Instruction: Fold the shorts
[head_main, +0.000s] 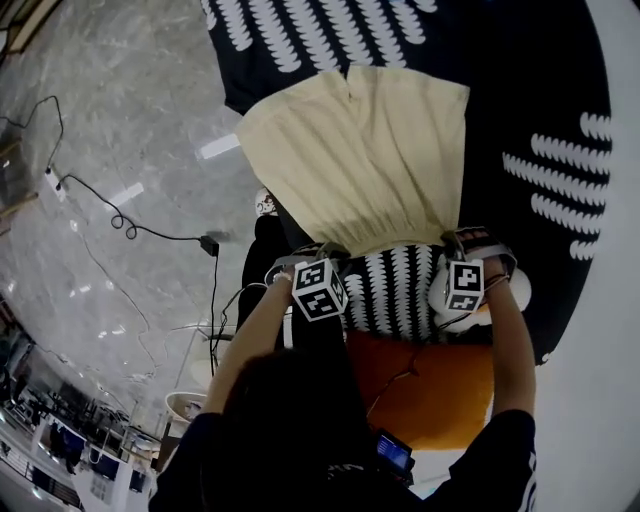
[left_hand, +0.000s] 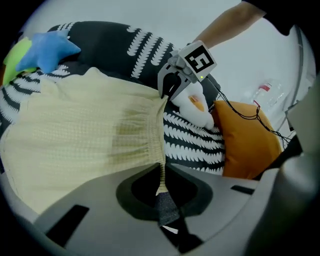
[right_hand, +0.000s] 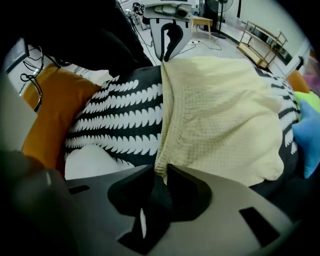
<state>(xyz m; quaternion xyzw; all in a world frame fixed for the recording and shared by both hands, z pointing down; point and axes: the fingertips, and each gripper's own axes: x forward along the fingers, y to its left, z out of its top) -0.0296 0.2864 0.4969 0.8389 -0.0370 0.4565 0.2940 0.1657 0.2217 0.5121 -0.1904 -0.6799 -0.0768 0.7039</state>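
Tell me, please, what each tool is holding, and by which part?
Both grip the pale yellow shorts by the gathered waistband: the left tool is shut on one end of it, the right tool on the other.

Where each claw grips the shorts (left_hand: 85, 135), the pinched bit of waistband vanishes between closed jaws: the left claw (left_hand: 161, 184) in the left gripper view, the right claw (right_hand: 161, 172) in the right gripper view. In the left gripper view the dark lens rim cuts off the shorts' leg ends, the blue star-shaped toy (left_hand: 47, 50) and a green thing (left_hand: 15, 56) too partial to identify. The bottle (left_hand: 264, 90) beyond the cover's edge is blurred, its label unreadable. In the head view the person's head (head_main: 290, 420) hides the near part of the orange cushion (head_main: 430, 385) and much of a lit screen (head_main: 393, 452). The picture's top edge cuts the black-and-white cover (head_main: 540, 90), so its far corners are lost.
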